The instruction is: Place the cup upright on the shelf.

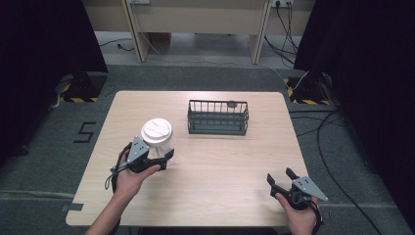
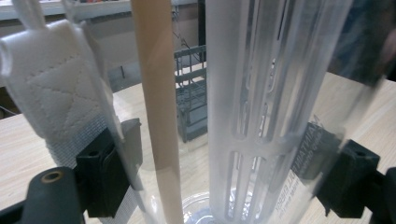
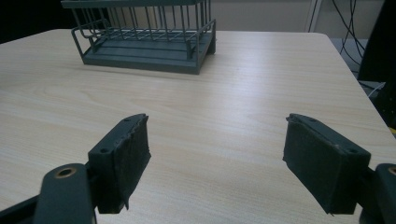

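Left gripper (image 1: 159, 157) clamps clear bottle (image 1: 159, 142), white lid (image 1: 156, 130), held upright near table's (image 1: 230, 171) left edge. Right gripper (image 1: 281, 177) near front right corner, jaws spread wide, holding nothing. Wire basket (image 1: 218, 117) toward far edge, centre.

The wire basket (image 1: 218, 117) is the 1 fixed obstacle on the table (image 1: 235, 166), standing toward its far edge, near the middle. Nearer than the basket, bare wood runs wide and open down to the near edge, so a gripper could pass there freely. Left of the basket and nearer, the clear bottle (image 1: 157, 139) with its white lid blocks the way, clamped in the left gripper (image 1: 152, 157). Right of the basket and well nearer, the right gripper (image 1: 282, 179) stands with jaws spread, open tabletop between it and the basket.
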`<action>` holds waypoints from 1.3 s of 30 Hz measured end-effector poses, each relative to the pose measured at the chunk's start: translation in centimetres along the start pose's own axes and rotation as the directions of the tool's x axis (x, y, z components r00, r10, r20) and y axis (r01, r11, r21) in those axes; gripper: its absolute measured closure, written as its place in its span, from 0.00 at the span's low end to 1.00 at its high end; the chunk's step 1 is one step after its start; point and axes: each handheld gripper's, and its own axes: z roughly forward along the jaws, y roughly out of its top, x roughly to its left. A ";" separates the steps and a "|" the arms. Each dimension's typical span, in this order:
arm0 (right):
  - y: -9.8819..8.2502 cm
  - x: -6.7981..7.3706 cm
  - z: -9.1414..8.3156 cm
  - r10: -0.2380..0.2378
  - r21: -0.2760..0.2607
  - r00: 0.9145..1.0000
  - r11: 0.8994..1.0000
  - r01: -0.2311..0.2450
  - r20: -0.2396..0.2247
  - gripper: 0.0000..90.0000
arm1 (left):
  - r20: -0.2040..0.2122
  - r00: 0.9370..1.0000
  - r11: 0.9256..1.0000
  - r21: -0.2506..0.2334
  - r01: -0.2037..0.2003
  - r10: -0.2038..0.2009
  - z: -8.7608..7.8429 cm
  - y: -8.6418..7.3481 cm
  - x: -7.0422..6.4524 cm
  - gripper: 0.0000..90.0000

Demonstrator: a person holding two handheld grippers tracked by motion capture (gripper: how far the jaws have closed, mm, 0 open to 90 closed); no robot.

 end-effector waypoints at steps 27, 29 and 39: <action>0.0 -0.1 0.0 0.002 0.003 1.000 1.000 -0.002 -0.002 0.26 | 0.036 0.999 1.000 -0.009 -0.021 0.021 2.6 2.0 -0.9 0.19; 0.0 -0.1 0.0 0.003 0.004 1.000 1.000 -0.003 -0.002 0.26 | 0.039 0.999 1.000 -0.008 -0.021 0.021 2.7 2.1 -1.0 0.19; -0.1 -0.1 0.1 0.004 0.007 1.000 1.000 -0.004 -0.003 0.26 | 0.053 0.998 0.999 -0.015 -0.031 0.032 3.5 3.0 -1.4 0.19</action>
